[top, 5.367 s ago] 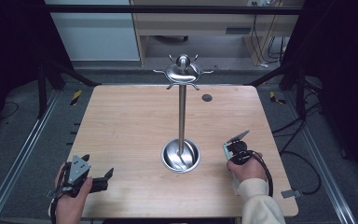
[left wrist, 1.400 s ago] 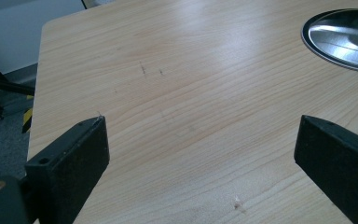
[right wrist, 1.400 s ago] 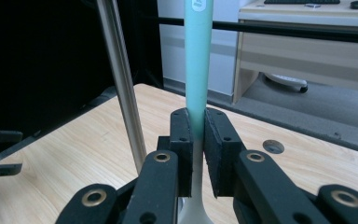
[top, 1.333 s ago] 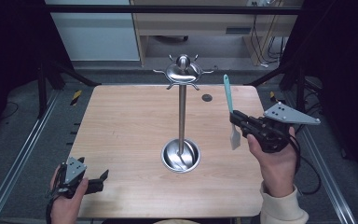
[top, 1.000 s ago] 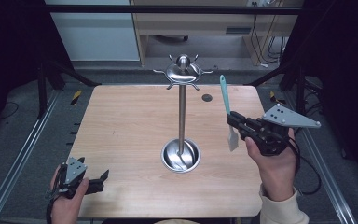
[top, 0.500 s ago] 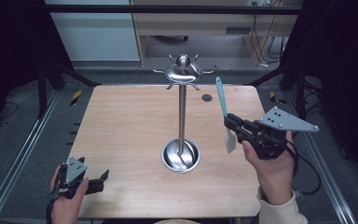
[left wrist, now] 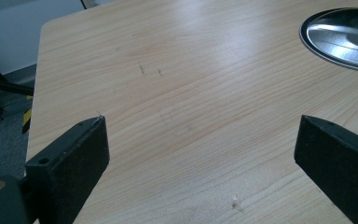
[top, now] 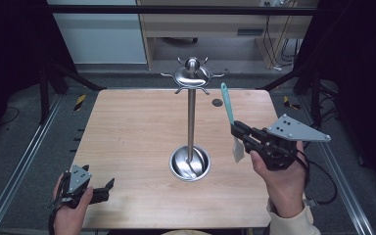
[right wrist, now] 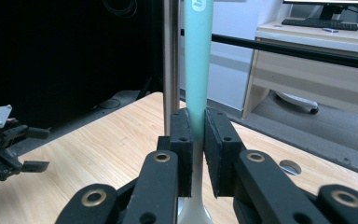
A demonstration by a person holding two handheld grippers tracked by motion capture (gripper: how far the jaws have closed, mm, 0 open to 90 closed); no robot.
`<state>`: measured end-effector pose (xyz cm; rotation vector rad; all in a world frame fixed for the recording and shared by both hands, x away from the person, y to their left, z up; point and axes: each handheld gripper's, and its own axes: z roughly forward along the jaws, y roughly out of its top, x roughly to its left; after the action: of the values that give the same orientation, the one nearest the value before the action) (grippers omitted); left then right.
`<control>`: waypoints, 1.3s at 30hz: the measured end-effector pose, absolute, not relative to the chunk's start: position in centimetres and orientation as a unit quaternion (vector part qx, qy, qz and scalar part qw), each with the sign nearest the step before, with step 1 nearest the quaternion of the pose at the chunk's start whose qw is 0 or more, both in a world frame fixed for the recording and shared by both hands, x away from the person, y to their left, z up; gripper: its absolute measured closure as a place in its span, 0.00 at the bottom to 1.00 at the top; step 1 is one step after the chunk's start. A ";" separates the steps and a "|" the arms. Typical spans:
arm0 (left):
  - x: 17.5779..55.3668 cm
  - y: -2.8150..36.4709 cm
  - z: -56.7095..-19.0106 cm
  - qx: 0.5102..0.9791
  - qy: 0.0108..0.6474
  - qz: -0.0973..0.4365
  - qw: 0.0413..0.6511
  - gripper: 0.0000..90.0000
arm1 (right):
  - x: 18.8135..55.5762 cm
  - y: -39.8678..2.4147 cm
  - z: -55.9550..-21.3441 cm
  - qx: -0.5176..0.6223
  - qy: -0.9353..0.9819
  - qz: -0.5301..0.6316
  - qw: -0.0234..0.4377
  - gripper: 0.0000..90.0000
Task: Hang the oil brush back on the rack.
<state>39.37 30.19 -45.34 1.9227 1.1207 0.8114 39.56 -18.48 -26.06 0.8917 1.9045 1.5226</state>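
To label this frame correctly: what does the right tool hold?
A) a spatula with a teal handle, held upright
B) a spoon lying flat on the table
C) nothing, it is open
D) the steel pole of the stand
A: the right tool is shut on the teal handle of the spatula, whose blade points down above the table.

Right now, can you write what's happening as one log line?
right gripper: shut on spatula, raised beside stand | left gripper: open, over table
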 end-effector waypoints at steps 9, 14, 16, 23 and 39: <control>39.4 30.2 -45.4 0.752 0.439 0.317 0.375 0.03 | 39.3 -18.0 -25.9 0.320 0.710 0.568 0.266 0.91; 39.4 30.2 -45.4 0.753 0.438 0.316 0.375 0.03 | 39.0 -17.5 -25.9 0.314 0.713 0.568 0.265 0.91; 39.4 30.2 -45.4 0.753 0.438 0.317 0.375 0.03 | 39.0 -17.4 -25.9 0.313 0.713 0.569 0.266 0.91; 39.4 30.2 -45.4 0.753 0.438 0.317 0.375 0.03 | 38.8 -17.0 -25.9 0.308 0.717 0.567 0.263 0.91; 39.4 30.1 -45.4 0.754 0.437 0.315 0.375 0.03 | 39.0 -16.6 -26.2 0.308 0.723 0.562 0.259 0.91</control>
<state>39.42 30.11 -45.42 1.9304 1.1185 0.8069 38.99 -16.59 -26.24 0.8346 1.9580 1.5222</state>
